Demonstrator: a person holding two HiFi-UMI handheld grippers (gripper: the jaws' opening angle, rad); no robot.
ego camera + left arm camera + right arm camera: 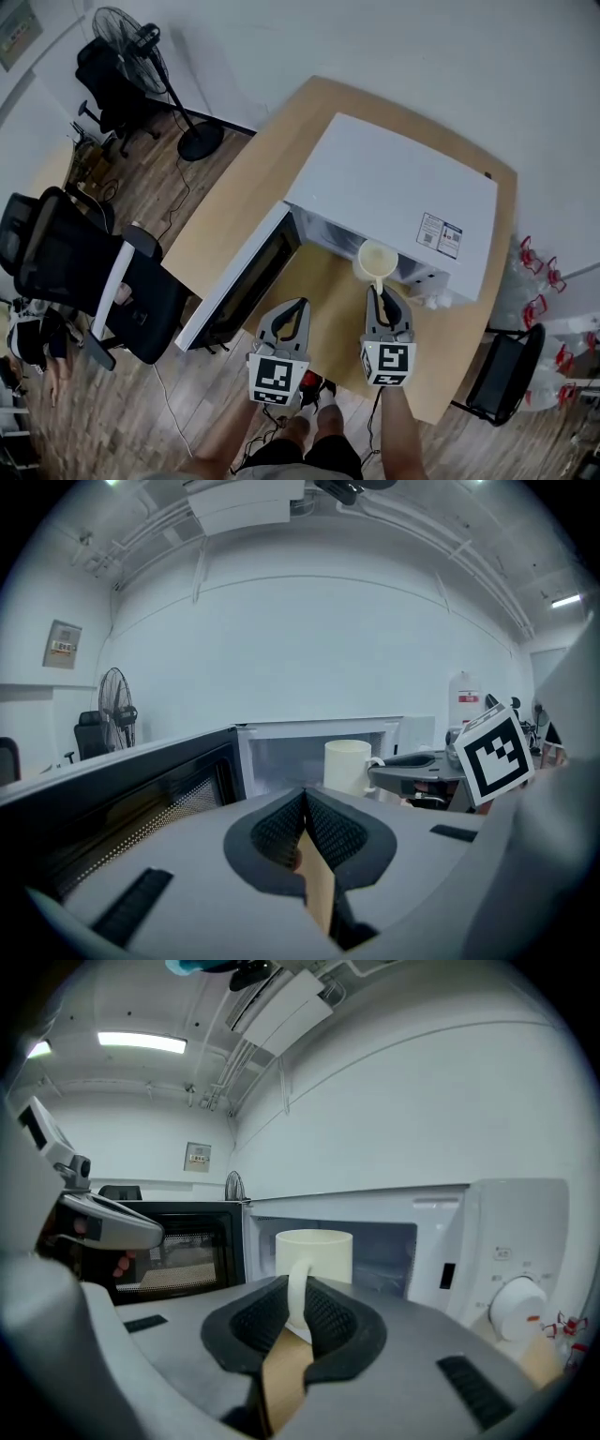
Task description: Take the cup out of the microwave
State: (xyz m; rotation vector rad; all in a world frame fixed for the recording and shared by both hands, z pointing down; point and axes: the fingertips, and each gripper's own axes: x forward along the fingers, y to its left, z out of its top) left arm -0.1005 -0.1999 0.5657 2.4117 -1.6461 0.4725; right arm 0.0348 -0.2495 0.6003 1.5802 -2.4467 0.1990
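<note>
Saw right gripper [298, 1314] clenched on handle of cup [314, 1258], jaws only narrowly apart, pads pinching handle from both sides. Cup hung upright at mouth of microwave [394, 183], clear of desk [234, 202], toward desk's right edge. My left gripper [305, 832] was pressed shut, empty, beside open door [239, 281].

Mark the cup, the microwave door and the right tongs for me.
cup [377, 257], head view: its mouth, seen from above.
microwave door [246, 279], head view: dark window of the open door.
right tongs [298, 1302], right gripper view: between the pads clamped on the cup's handle.
</note>
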